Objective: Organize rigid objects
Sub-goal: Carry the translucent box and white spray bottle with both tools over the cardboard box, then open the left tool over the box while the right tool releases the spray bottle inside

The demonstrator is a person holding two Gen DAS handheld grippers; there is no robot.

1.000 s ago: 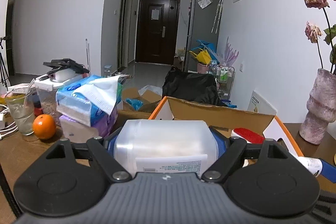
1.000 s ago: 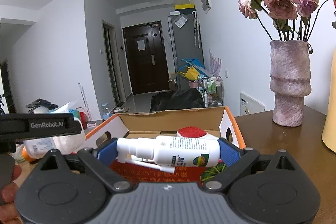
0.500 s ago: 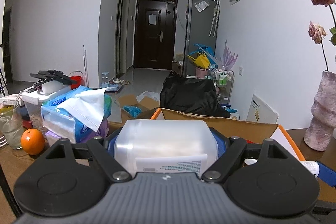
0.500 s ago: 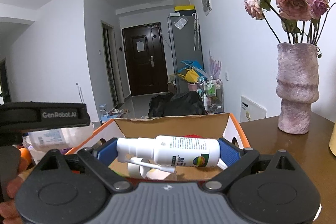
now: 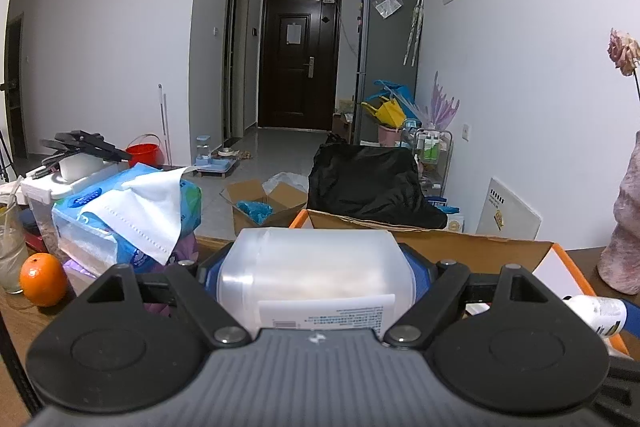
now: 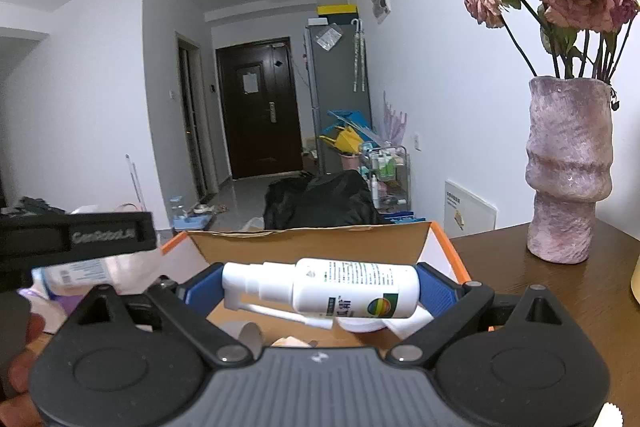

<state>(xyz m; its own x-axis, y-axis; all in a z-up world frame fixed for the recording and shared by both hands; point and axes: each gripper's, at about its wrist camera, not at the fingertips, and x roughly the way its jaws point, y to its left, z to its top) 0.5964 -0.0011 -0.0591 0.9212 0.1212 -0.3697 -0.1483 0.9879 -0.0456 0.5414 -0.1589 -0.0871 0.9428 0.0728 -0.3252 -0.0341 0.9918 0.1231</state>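
My left gripper (image 5: 316, 273) is shut on a translucent white plastic jar (image 5: 312, 267) with a printed label, held sideways just before the left corner of an open cardboard box with orange edges (image 5: 460, 247). My right gripper (image 6: 320, 287) is shut on a white spray bottle (image 6: 340, 287) with a colourful label, held sideways above the same box (image 6: 312, 243). The left gripper and its jar (image 6: 76, 273) show at the left of the right wrist view. The tip of the spray bottle (image 5: 596, 313) shows at the right of the left wrist view.
A tissue pack (image 5: 128, 215), an orange (image 5: 42, 279), a glass (image 5: 10, 251) and a plastic container (image 5: 60, 183) stand on the wooden table to the left. A pink vase with dried roses (image 6: 568, 171) stands right of the box. Loose items (image 6: 248, 335) lie inside the box.
Both grippers have risen and moved forward toward the box with their loads. The box's red-topped item has dropped out of both views.
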